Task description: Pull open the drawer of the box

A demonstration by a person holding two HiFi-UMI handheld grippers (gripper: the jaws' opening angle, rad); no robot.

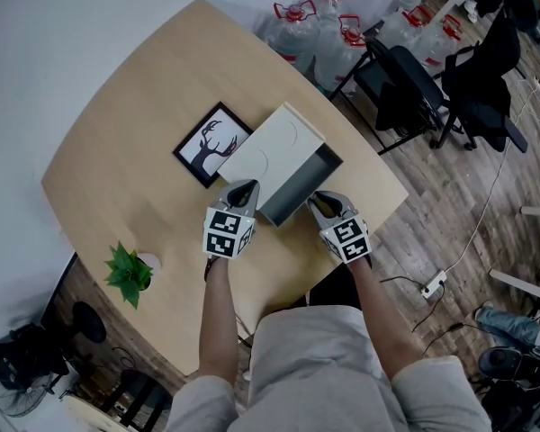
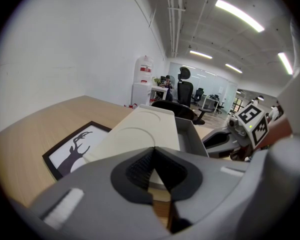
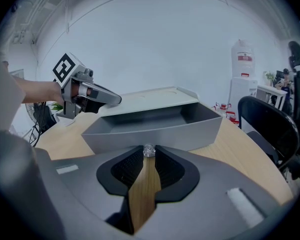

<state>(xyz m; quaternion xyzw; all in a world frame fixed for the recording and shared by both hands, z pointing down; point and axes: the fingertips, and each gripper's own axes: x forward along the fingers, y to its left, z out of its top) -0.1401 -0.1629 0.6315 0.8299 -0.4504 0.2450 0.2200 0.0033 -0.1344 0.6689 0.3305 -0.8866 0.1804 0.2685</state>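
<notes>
A cream box lies on the round wooden table. Its grey drawer stands pulled out toward the near right. In the right gripper view the drawer is an open, empty tray, and a small clear knob on its front sits between the jaw tips of my right gripper. In the head view my right gripper meets the drawer front. My left gripper rests at the box's near left corner, jaws shut with nothing between them. The box top fills the left gripper view.
A framed deer picture lies just left of the box. A small green plant stands at the table's near left edge. Water bottles and black office chairs stand beyond the table's far right edge.
</notes>
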